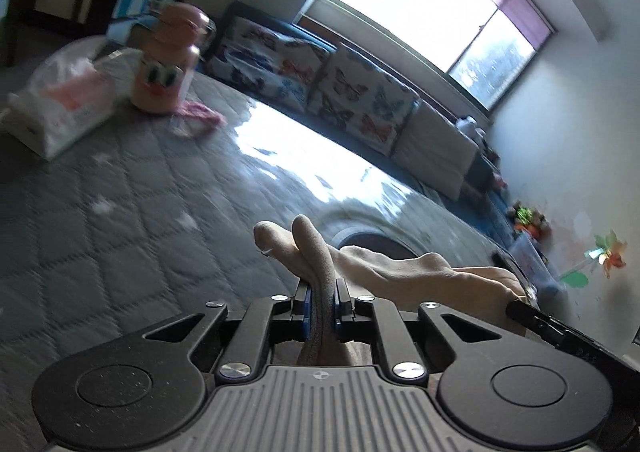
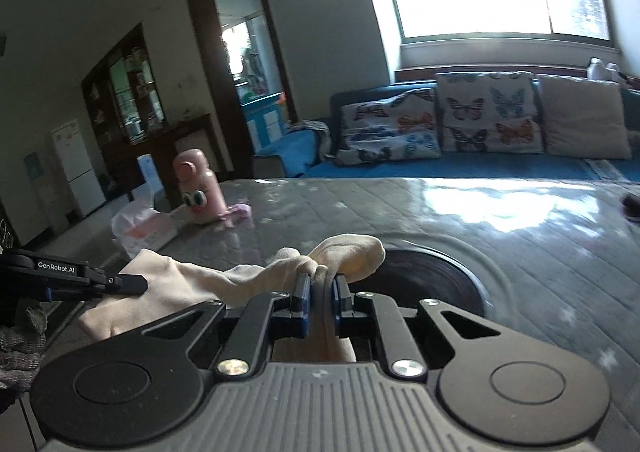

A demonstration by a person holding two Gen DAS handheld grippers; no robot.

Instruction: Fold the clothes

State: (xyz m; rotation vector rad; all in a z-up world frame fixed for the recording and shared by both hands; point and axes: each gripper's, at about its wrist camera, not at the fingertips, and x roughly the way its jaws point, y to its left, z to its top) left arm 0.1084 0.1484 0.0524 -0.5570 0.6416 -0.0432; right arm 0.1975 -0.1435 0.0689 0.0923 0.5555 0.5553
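The left gripper (image 1: pixel 321 302) pinches one bunched end of a cream cloth (image 1: pixel 404 268); the right gripper (image 2: pixel 321 294) is clamped on the other end, so the cloth (image 2: pixel 192 284) hangs between them above the grey quilted mat (image 2: pixel 540 264). Both holds look thin, so a sharp pull apart could slip an end free. Farther off, the pink bottle (image 2: pixel 200 192) and white bag (image 2: pixel 140 230) could catch a swinging edge.
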